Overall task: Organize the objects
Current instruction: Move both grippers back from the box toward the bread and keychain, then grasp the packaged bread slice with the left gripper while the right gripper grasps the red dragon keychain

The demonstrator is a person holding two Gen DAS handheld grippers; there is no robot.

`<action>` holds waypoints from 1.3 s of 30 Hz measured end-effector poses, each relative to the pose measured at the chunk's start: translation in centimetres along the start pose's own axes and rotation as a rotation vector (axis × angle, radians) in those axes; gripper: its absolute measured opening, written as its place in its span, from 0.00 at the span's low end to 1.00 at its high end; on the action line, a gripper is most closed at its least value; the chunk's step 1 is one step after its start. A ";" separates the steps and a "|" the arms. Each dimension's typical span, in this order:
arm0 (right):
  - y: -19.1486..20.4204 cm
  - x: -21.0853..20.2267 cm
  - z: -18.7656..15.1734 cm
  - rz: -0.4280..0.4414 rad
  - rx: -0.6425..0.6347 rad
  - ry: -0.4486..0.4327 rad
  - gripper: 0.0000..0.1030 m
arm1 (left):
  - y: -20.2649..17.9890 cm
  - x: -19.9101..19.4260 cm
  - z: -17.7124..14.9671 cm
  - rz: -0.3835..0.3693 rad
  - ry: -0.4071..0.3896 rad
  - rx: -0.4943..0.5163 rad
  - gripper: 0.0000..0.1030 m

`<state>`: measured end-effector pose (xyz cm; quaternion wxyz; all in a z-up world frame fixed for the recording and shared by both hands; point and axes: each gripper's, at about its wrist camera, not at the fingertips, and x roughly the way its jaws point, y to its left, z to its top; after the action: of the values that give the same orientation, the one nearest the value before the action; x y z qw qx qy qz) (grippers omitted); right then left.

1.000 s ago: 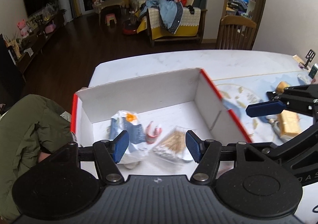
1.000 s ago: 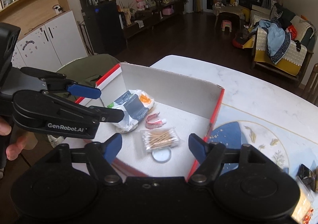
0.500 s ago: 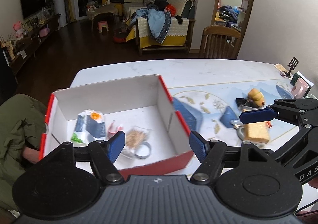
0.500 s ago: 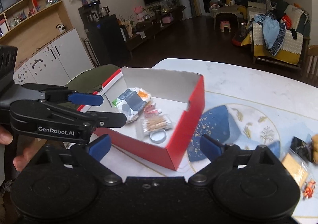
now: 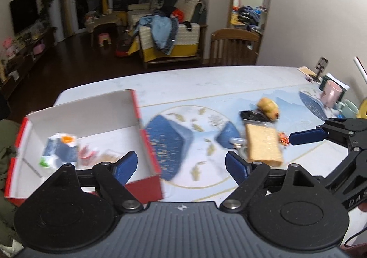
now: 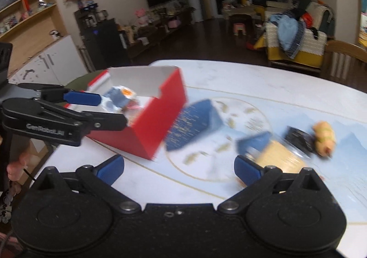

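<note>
A red box (image 5: 142, 189) with a white inside stands at the table's left and holds a blue-white packet (image 5: 60, 146), a pink item (image 5: 86, 156) and cotton swabs. My left gripper (image 5: 181, 166) hovers over the blue mat beside the box, its jaws opening with nothing between them. My right gripper (image 6: 179, 169) hangs over the mat right of the box (image 6: 160, 116), its jaws also opening and empty. A tan packet (image 6: 282, 157) lies just beyond its right finger. Behind the packet lie a black packet (image 6: 298, 136) and a bread roll (image 6: 324, 135).
A pink mug (image 5: 330, 94) and a green mug (image 5: 348, 109) stand at the table's far right by a phone stand (image 5: 321, 67). A wooden chair (image 5: 234, 47) stands behind the table. A green garment (image 5: 4, 143) lies left of the box.
Both grippers have swung right, from over the box's contents to the mat by the loose items. Both sets of jaws have widened.
</note>
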<state>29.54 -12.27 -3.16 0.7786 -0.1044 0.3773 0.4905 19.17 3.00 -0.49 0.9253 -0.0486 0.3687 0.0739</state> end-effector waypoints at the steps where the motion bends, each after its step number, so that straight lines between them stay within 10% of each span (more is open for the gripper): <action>1: -0.8 -0.3 -0.4 -0.016 0.005 0.004 0.99 | -0.7 0.4 0.0 -0.007 0.007 0.005 0.83; 23: -16.0 -2.1 -5.6 -0.290 0.188 0.058 0.99 | -13.1 10.4 -0.1 -0.146 0.092 0.171 0.99; 39: -19.8 3.5 -4.5 -0.298 0.284 0.123 0.98 | -16.8 17.7 1.0 -0.135 0.214 0.225 0.99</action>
<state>44.82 -22.09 -12.84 0.8249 -0.0780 0.4698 0.3045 35.46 -11.62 -11.40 0.8833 0.0234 0.4668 -0.0357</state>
